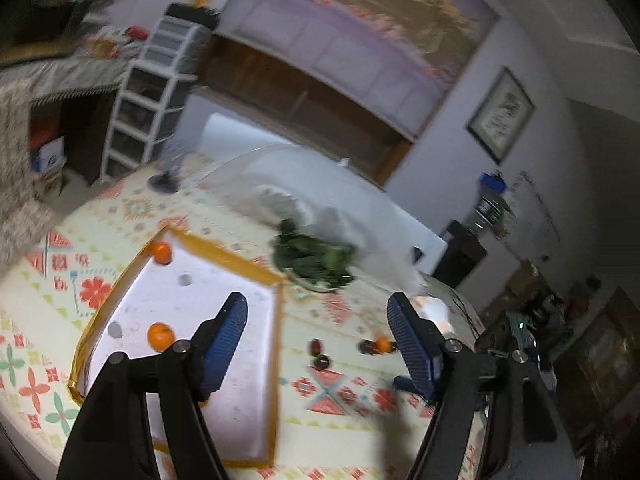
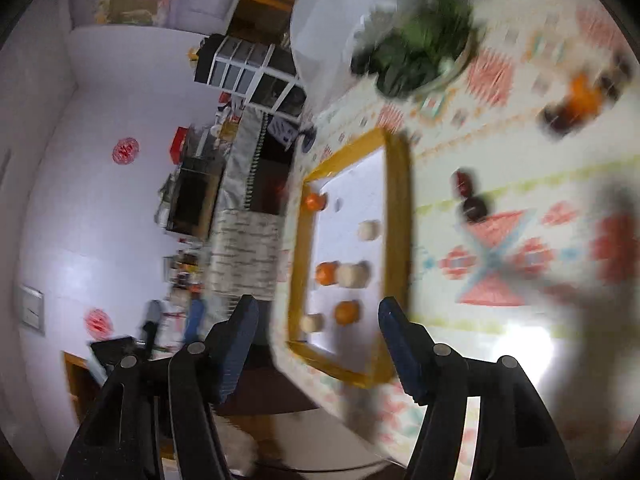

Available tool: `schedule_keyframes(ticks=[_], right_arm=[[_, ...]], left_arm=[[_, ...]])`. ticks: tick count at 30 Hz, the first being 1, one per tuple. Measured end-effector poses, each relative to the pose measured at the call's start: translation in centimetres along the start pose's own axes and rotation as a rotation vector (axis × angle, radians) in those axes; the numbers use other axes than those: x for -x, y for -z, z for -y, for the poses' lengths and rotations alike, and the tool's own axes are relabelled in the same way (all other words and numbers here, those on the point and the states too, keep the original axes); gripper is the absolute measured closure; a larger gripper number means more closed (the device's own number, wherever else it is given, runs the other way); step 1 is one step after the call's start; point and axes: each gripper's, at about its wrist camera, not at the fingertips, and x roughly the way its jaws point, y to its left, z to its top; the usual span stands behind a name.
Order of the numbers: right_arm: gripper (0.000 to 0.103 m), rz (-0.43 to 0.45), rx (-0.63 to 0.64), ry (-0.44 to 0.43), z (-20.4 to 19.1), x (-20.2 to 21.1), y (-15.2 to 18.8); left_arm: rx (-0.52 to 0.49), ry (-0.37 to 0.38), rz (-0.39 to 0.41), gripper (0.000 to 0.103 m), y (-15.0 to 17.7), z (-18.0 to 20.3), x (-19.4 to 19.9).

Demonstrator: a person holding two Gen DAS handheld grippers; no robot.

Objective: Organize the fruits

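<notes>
Oranges (image 1: pixel 160 336) lie in tray (image 1: pixel 276 340) beside left tongs (image 1: pixel 316 312).

The tray (image 1: pixel 276 336) lies on the table (image 1: pixel 120 216) below and left of the left gripper (image 1: pixel 316 320), with one orange (image 1: pixel 161 336) just left of its left finger and another (image 1: pixel 162 252) in the tray's far corner. Beyond the tray's far right corner stands a bowl of greens (image 1: pixel 316 260). To the right, just off the right finger, loose fruits (image 1: pixel 320 354) lie on the table outside the tray.
</notes>
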Motion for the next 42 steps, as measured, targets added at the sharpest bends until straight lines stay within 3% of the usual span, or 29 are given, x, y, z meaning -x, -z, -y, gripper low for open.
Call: schedule_keyframes(ticks=[4,8,13,15,18,22,24,26,28,30,34,36,39,42], right_arm=[[0.035,0.158,0.107,0.112,-3.1,10.0,-0.4],[0.035,0.325,0.207,0.195,-7.2,20.1,-0.3],[0.035,0.588,0.319,0.372,-14.5,33.8,0.1],[0.033,0.662,0.339,0.425,-16.8,37.8,0.4],[0.033,0.809,0.357,0.596,-21.2,44.1,1.3],[0.031,1.0,0.337,0.831,-27.4,52.0,3.3],[0.02,1.074,0.324,0.932,-29.4,54.1,4.5],[0.017,1.13,0.306,1.021,-30.4,55.6,5.7],[0.017,1.155,0.294,1.08,-30.1,55.9,6.5],[0.016,1.136,0.308,1.092,-29.2,55.0,6.8],[0.013,0.992,0.363,1.104,-23.6,49.6,5.3],[0.013,0.926,0.41,1.09,-20.7,46.1,4.9],[0.011,0.813,0.457,1.026,-14.6,39.1,4.1],[0.011,0.688,0.417,0.85,-6.4,31.7,2.7]], left_arm=[[-0.122,-0.03,0.059,0.031,-2.2,4.2,4.9],[-0.214,-0.087,0.169,0.026,-5.4,7.5,10.9],[-0.34,-0.29,0.347,0.021,-10.7,11.2,17.7],[-0.338,-0.35,0.404,0.021,-12.8,11.5,19.8],[-0.349,-0.533,0.516,0.021,-16.4,11.9,23.0],[-0.387,-0.915,0.645,0.02,-21.3,12.0,26.6],[-0.389,-1.03,0.683,0.017,-23.0,11.9,28.3],[-0.374,-1.156,0.721,0.017,-24.3,11.1,30.1],[-0.366,-1.232,0.764,0.016,-24.6,10.4,31.4],[-0.366,-1.22,0.78,0.011,-23.8,9.4,31.8],[-0.389,-1.06,0.717,0.009,-20.6,7.7,29.5],[-0.439,-0.941,0.665,0.007,-17.6,7.7,26.5],[-0.481,-0.701,0.576,0.0,-12.3,7.8,20.8],[-0.444,-0.474,0.466,0.0,-7.4,8.1,14.5]])
